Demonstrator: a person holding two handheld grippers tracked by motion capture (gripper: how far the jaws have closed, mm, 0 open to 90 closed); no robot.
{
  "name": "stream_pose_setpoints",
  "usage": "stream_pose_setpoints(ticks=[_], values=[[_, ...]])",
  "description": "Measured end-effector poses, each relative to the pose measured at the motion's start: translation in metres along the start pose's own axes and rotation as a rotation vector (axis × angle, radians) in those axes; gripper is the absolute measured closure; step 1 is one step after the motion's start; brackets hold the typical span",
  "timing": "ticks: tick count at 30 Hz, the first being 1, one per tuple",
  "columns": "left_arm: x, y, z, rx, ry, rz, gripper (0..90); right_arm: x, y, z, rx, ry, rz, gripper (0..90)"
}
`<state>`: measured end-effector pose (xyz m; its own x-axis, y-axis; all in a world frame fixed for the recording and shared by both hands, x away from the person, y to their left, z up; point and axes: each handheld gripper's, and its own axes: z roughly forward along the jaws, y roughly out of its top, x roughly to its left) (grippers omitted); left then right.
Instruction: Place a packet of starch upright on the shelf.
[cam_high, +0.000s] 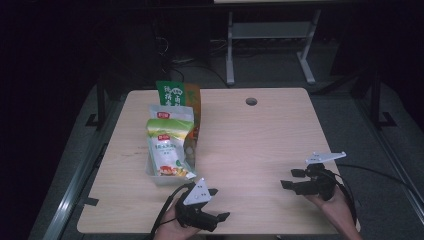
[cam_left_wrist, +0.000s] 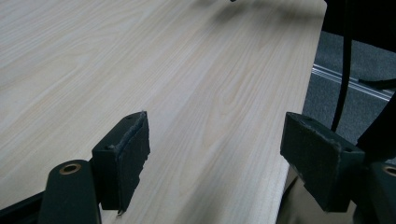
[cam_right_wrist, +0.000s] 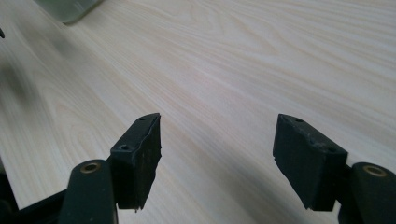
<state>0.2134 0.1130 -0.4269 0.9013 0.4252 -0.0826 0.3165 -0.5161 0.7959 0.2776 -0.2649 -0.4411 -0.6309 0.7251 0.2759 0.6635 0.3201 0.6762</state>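
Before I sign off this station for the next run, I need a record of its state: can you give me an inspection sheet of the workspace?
Surface: light wood table, bare over most of its top, with a round hole near the far edge.
Job's things: clear tray left of centre holding snack bags; white-green bag in front, green-orange bag standing behind.
Clutter: nothing seen.
Grippers: left gripper low over the near edge, jaws open, nothing between them; right gripper near the right edge, jaws open, nothing between them.
Cables: black cable trails off the right side.
Surroundings: dark room, grey floor, white desk frame beyond.
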Motion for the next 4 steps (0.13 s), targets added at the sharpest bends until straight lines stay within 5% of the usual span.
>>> stream_pose_setpoints(ticks=[4], values=[[-0.0008, -0.0002, 0.0006, -0.003, -0.003, -0.001, 23.2, -0.0003, -0.0084, -0.0043, -0.008, 0.000, 0.021, 31.0]])
